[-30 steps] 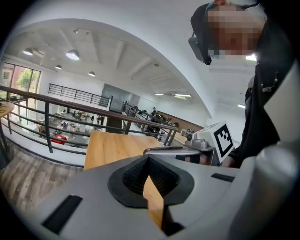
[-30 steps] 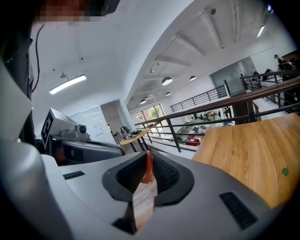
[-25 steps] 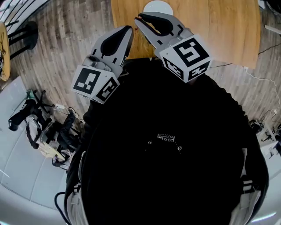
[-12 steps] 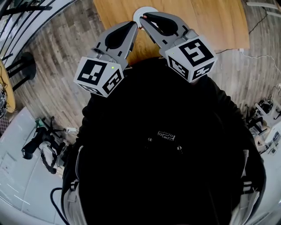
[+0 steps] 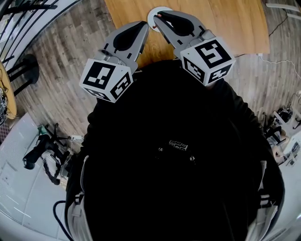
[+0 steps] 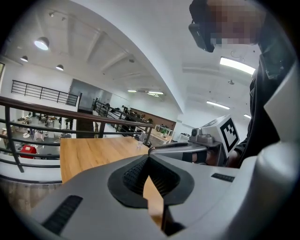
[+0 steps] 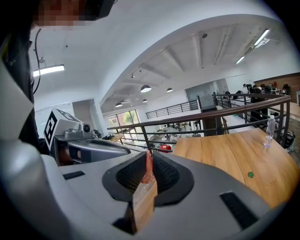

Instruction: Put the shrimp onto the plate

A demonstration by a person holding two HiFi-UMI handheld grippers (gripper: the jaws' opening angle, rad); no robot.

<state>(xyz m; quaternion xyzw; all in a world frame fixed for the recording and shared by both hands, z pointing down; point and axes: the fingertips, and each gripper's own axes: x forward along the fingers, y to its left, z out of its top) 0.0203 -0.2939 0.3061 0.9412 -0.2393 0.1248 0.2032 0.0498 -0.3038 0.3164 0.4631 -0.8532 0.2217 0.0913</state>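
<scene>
A pink shrimp [image 7: 148, 169] stands upright between the dark ribbed pads of my right gripper [image 7: 149, 155], which is shut on it. In the head view the right gripper [image 5: 158, 15] has its tips over the near rim of a white plate [image 5: 152, 14] on the wooden table [image 5: 225, 23]; most of the plate is hidden behind the jaws. My left gripper [image 5: 143, 25] hangs just left of it, over the table's near edge. In its own view the left gripper [image 6: 149, 158] is shut, its jaws meeting at the tip with nothing between them.
A clear water bottle [image 7: 267, 131] and a small green object [image 7: 250, 175] sit far out on the table. A dark metal railing [image 7: 197, 119] runs behind the table. Bags and cables [image 5: 47, 150] lie on the floor at left.
The head camera has swung, bringing the table's edge closer. Both grippers have moved forward, and the right gripper's tips now sit over the plate's rim with the shrimp.
</scene>
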